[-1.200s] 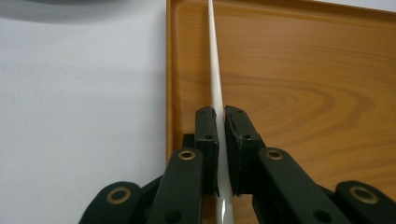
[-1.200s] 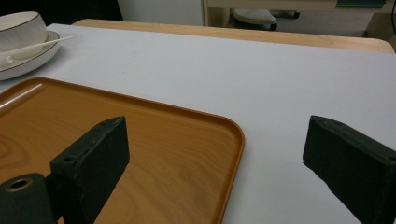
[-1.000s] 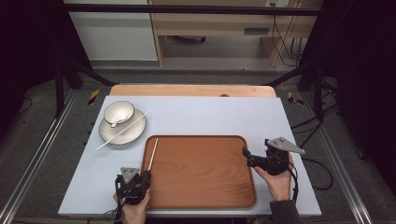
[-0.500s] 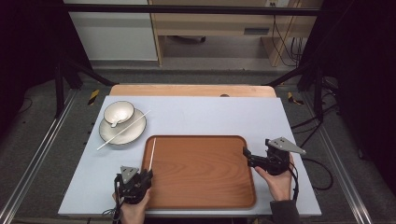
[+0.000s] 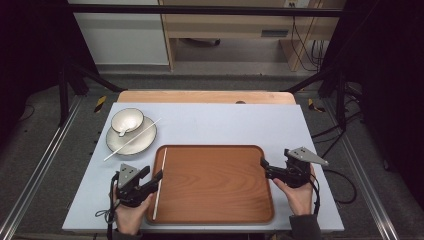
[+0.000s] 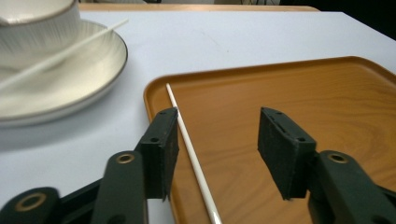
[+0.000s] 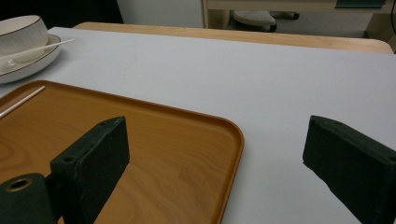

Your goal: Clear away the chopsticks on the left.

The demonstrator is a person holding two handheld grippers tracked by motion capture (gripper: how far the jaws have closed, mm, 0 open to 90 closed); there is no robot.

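While both hands rest at the near edge of the pale grey desk (image 5: pixel 225 125), I see my left tool (image 6: pixel 217 140) with its jaws apart over the left rim of the brown wooden tray (image 5: pixel 215 185). One thin white stick (image 6: pixel 189 144) lies along that rim, touching the left jaw. My right tool (image 7: pixel 219 158) gapes wide across the tray's right corner, gripping nothing.

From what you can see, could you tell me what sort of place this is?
Probably a lab recording bench: a table inside a black frame, loose cables behind, handheld grippers at a wooden tray.
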